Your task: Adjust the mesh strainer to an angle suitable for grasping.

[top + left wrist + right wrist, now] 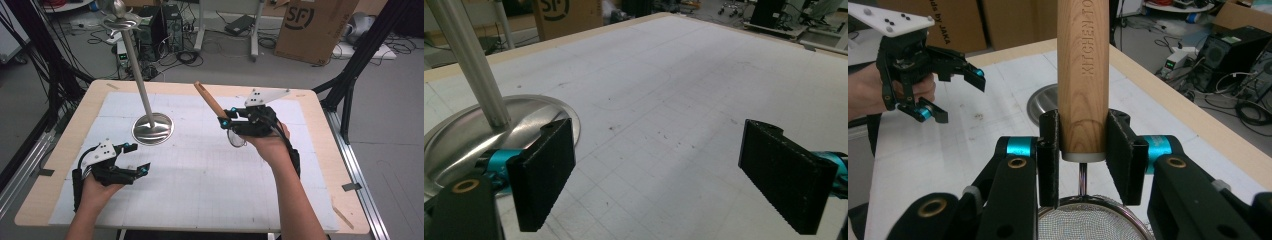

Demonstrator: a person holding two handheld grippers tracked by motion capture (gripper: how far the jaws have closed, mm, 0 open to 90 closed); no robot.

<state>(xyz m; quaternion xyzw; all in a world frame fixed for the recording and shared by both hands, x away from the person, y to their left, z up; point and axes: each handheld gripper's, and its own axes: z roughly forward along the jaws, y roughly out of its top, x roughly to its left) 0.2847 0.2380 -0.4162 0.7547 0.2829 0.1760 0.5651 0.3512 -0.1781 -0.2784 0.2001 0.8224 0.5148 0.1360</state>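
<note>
right gripper (pixel 1081 160) has its fingers clamped on the wooden handle of a small wire-mesh strainer (pixel 1083 75), held up over the worktop (pixel 200 170). it looks light and stiff, but that thin mesh would dent, so the handle's the spot to grab. left gripper (pixel 669 175) has its fingers apart, holding nothing.

I'm seeing the strainer (pixel 220 111) hanging clear above the desk, its pale wooden handle (pixel 1083 75) angling up and away, stamped with lettering, its round wire-mesh bowl (pixel 1090 222) dangling at the lower end.

Cam setup: one overhead, two riding the tongs.
High cam looks fwd/down over white gridded surface (pixel 200 170); both tong cams sit close, sharing round shiny steel stand base (pixel 454 140).
</note>
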